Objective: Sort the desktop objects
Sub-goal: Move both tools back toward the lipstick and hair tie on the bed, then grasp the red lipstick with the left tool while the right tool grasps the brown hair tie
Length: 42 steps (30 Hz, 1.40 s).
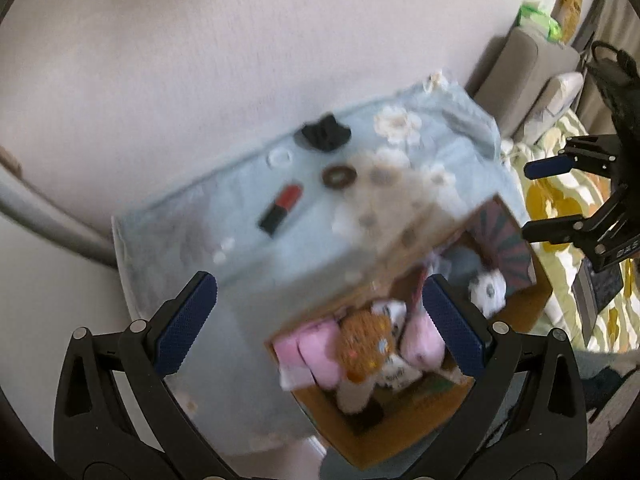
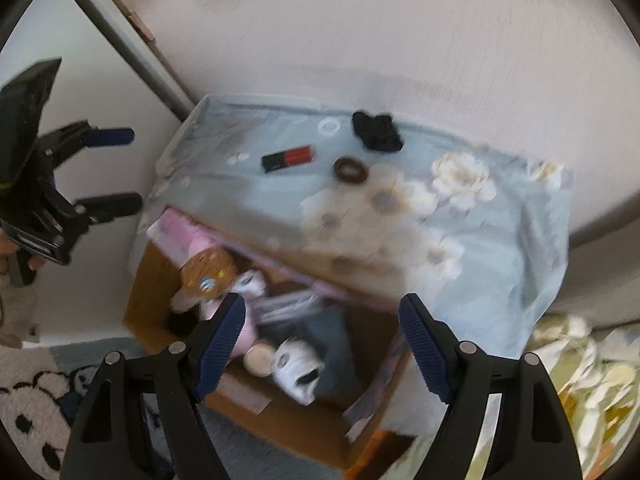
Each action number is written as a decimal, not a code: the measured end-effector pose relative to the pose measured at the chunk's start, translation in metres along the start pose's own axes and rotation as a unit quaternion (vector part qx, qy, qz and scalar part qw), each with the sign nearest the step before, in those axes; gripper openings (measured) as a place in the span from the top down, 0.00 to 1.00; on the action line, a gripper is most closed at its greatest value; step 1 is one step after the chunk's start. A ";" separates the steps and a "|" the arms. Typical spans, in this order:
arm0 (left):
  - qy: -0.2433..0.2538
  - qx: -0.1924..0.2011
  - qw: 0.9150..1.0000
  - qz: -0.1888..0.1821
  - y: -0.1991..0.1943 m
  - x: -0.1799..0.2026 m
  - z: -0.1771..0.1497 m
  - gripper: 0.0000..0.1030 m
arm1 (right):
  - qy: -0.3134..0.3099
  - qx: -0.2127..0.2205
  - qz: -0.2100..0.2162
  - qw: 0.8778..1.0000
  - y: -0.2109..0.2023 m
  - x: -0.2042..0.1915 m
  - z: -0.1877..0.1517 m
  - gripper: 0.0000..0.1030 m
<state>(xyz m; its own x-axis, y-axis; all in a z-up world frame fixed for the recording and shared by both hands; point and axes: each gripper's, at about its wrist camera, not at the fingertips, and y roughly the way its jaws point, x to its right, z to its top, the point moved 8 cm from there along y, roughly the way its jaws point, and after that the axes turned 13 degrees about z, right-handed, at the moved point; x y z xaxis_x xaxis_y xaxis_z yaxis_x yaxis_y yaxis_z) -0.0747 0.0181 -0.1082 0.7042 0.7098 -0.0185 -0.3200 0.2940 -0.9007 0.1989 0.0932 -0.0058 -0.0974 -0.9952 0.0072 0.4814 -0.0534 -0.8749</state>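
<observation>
A table under a pale blue floral cloth (image 1: 320,240) (image 2: 500,248) holds a red and black lipstick (image 1: 281,209) (image 2: 289,157), a brown hair tie (image 1: 339,176) (image 2: 351,170), a black scrunchie (image 1: 323,133) (image 2: 376,131) and a small white ring (image 1: 280,158) (image 2: 329,125). An open cardboard box (image 1: 344,428) (image 2: 288,416) below the table edge holds soft toys and pink items. My left gripper (image 1: 320,320) (image 2: 110,168) is open and empty above the box. My right gripper (image 2: 322,340) (image 1: 536,200) is open and empty above the box.
A grey sofa (image 1: 524,76) with cushions stands behind the table in the left wrist view. A yellow and white patterned bedcover (image 1: 568,200) (image 2: 580,380) lies beside the box. A panda rug (image 2: 36,412) lies on the floor. The white wall (image 2: 360,20) backs the table.
</observation>
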 end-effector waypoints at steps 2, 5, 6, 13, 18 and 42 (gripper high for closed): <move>0.001 0.007 1.000 -0.003 0.003 -0.007 0.015 0.00 | -0.001 0.001 -0.006 1.000 0.003 0.006 0.015 0.26; 0.011 0.008 1.000 0.006 0.016 -0.015 0.033 0.00 | 0.000 -0.002 -0.005 1.000 0.016 0.015 0.033 0.26; 0.017 0.008 1.000 0.015 0.025 -0.018 0.039 0.00 | 0.000 -0.005 -0.005 1.000 0.022 0.019 0.038 0.26; 0.030 -0.028 0.999 0.019 0.110 -0.028 0.051 0.00 | 0.034 -0.021 -0.002 0.999 0.084 0.057 0.070 0.26; 0.029 -0.035 0.999 -0.007 0.161 -0.026 0.048 0.03 | 0.056 -0.028 0.008 0.998 0.127 0.073 0.086 0.26; 0.076 -0.088 0.992 -0.057 0.240 -0.005 0.028 0.51 | 0.023 -0.099 -0.049 0.994 0.207 0.071 0.108 0.59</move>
<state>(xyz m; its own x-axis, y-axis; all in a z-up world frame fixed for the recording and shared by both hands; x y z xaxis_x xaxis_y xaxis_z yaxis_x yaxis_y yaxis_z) -0.1731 0.1030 -0.3126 0.8208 0.5702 0.0338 -0.1279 0.2410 -0.9621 0.3856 0.0028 -0.1341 -0.1768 -0.9811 0.0785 0.2876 -0.1278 -0.9492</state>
